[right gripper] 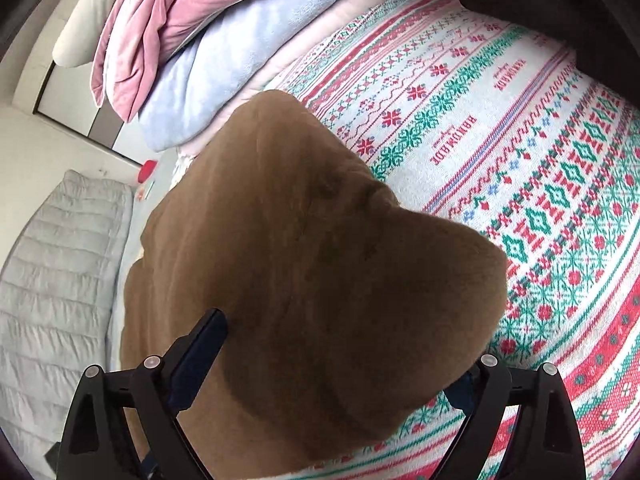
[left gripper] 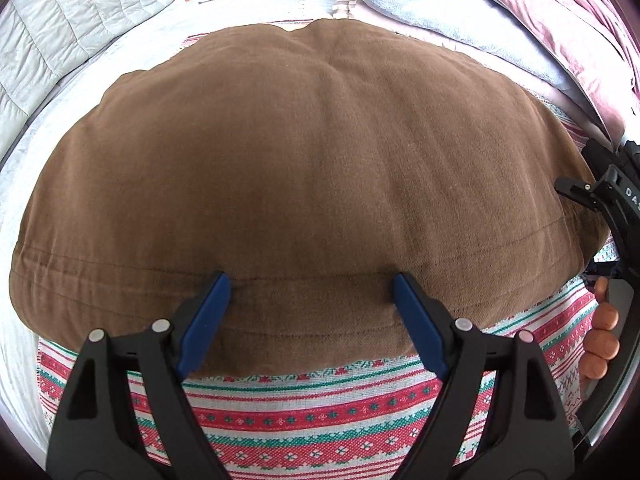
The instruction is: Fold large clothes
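- The brown garment [left gripper: 312, 184] lies folded and flat on the patterned blanket [left gripper: 304, 412]; take it as your landmark. Its long axis runs side to side across the left wrist view, with the stitched hem along its near edge.
- Your left gripper [left gripper: 312, 320] sits at that near hem, about midway along it, jaws standing apart over the cloth; the blue pads [left gripper: 206, 320] rest at the fabric but pinch nothing.
- Your right gripper [right gripper: 344, 356] is at the garment's right end, jaws wide apart. A raised corner of the garment bulges between them, and no pad presses on it.
- I judge the next fold will run along the long axis, so the right hand is nearer the end that would be lifted.
- Hard to read: in the right wrist view the bulging cloth hides the right-hand pad almost fully, and you cannot tell how many layers lie beneath. The garment's far edge is foreshortened, and its far left end is cut off there.
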The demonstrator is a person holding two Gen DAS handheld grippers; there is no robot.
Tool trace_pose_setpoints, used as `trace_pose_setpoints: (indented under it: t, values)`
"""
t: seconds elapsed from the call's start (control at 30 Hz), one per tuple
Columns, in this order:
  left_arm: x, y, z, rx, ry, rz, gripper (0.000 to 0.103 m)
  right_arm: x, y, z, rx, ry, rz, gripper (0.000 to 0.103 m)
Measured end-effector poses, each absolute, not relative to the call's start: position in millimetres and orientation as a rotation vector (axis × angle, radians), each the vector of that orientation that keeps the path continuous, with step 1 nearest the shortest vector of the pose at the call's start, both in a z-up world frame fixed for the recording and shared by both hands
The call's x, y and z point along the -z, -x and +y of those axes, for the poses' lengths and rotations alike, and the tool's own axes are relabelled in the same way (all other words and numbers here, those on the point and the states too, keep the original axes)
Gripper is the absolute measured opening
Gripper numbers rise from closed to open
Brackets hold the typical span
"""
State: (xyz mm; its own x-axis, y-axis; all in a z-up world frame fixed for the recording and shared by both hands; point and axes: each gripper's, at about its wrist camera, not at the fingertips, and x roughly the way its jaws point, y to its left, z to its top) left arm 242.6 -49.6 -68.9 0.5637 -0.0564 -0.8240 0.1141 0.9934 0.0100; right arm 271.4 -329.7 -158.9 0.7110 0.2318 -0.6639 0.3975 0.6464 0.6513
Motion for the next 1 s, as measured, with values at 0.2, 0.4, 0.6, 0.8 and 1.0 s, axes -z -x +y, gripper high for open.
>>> trace_pose_setpoints:
  t: [0.2,0.4,0.6,0.8,1.0]
  values:
    - [69.0,-242.7,-49.8,0.098,-0.066,0.964,0.084,153.0,-273.2,-333.0,0.137,-0.911,0.776,0.062]
    - [69.2,-242.3,-51.2,0.093,-0.065,0.962,0.084,146.9,-257.5,-351.6,0.063,-1.01,0.686,0.051]
    - [69.3,-242.3,-51.7,0.091,-0.065,0.961,0.084,178.9,-250.1,-363.5,0.091,-1.151,0.737,0.051]
    - [69.3,-242.5,-51.1,0.091,-0.062,0.961,0.084,184.8,-231.8,-361.3,0.079,-1.148,0.717,0.051]
    - [69.8,-241.6,-51.8,0.088,-0.065,0.95,0.084,171.1,-243.6,-348.3,0.083,-1.017,0.712,0.038]
